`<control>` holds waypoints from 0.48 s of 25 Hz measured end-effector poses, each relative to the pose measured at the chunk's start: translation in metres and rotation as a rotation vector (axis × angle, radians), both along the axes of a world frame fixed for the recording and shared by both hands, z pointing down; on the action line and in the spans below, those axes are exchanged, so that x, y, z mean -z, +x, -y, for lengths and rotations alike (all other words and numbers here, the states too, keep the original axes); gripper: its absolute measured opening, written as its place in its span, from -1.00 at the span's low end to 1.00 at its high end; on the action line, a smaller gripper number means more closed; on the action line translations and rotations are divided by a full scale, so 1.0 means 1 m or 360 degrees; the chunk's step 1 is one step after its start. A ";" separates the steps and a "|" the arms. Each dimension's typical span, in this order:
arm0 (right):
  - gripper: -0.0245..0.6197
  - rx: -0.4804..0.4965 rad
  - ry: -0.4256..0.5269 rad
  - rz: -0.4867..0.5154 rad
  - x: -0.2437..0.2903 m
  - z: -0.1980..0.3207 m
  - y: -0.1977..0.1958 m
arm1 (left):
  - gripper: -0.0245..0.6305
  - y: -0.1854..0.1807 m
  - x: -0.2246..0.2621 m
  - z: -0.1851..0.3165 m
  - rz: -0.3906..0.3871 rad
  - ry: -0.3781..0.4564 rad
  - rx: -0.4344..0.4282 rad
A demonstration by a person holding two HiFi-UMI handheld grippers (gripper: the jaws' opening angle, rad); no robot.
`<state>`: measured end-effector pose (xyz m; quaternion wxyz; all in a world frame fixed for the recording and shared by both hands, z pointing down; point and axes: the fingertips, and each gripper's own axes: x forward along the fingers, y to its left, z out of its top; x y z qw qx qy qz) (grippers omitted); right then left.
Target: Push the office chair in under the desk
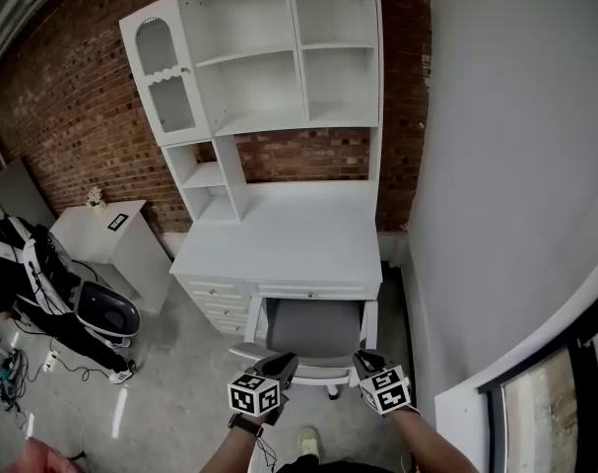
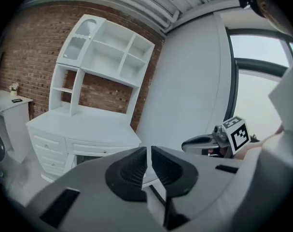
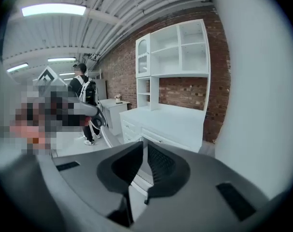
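I see L gripper (image 1: 279,365) & R gripper (image 1: 368,361) both clenched, empty, near grey office chair (image 1: 313,329) tucked partly under white desk (image 1: 279,244).

Back: brick wall (image 1: 72,116), red-brown with pale mortar.
Right side: plain white wall (image 1: 505,166), smooth, meeting the brick at a corner.
Lower right: window (image 1: 564,402), dark-framed, daylight behind.
Underfoot: floor (image 1: 180,402), pale grey, mottled, glossy in patches.
Left, against the brick: small white cabinet (image 1: 111,239), tiny plant (image 1: 96,197) on top.
Overhead: white ribbed ceiling (image 3: 88,33), pipes (image 3: 136,18) running lengthwise, lit strip light (image 3: 53,9).
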<state>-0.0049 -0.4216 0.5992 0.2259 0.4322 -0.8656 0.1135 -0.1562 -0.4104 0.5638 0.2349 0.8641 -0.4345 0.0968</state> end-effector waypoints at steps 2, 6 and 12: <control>-0.85 -0.0026 0.0012 0.0070 0.013 0.000 -0.001 | -0.85 0.002 0.013 -0.003 -0.0053 0.0018 0.0039; -0.87 -0.0063 0.0065 0.0190 0.047 0.000 -0.006 | -0.87 0.003 0.041 -0.007 -0.0109 0.0061 0.0097; -0.90 -0.0081 0.0180 0.0367 0.101 -0.003 -0.006 | -0.91 0.014 0.078 -0.013 -0.0114 0.0158 0.0134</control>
